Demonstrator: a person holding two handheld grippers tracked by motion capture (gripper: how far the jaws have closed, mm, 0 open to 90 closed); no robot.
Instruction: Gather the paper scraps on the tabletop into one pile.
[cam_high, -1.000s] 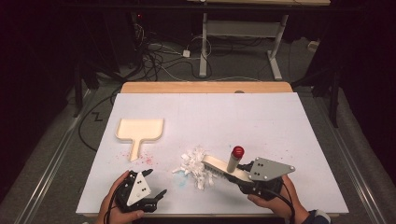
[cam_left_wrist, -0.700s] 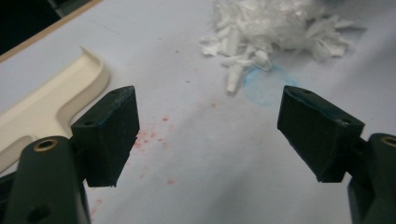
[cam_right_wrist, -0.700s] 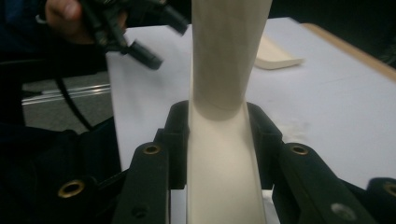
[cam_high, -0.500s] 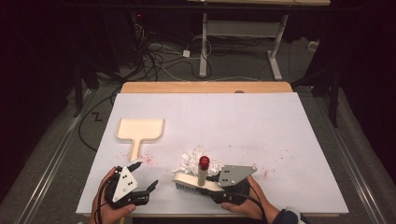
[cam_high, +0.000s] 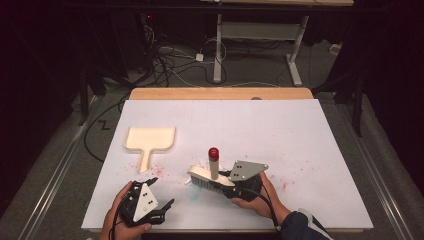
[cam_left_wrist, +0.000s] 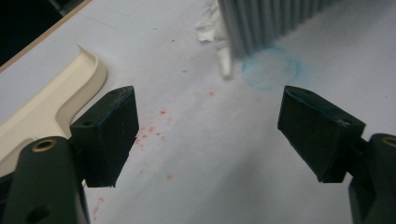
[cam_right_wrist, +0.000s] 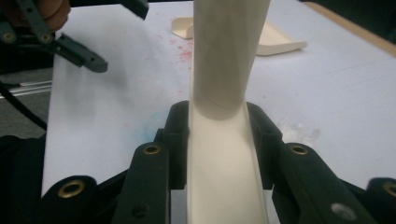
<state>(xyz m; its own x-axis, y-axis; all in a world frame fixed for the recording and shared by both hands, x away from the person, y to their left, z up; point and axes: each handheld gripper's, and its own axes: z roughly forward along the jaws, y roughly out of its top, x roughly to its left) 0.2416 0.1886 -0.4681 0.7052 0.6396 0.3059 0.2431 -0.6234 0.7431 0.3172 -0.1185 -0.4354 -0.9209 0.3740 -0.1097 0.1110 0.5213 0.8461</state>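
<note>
Right tool (cam_high: 227, 181) clamps the brush (cam_high: 207, 176), bristles on the bench (cam_high: 300, 130); left tool (cam_high: 160, 202) rests agape beside the dustpan (cam_high: 149, 140).

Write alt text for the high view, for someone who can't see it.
On a white table, the right gripper holds a cream brush with a red-tipped handle, bristles down. The left gripper sits open near the front edge, and a cream dustpan lies farther back on the left.

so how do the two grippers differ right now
The left gripper is open with nothing between its jaws; the right gripper is shut on the brush. The left gripper sits at the table's near edge; the right gripper is further in, near the middle. Both are hand-held and black-jawed.
</note>
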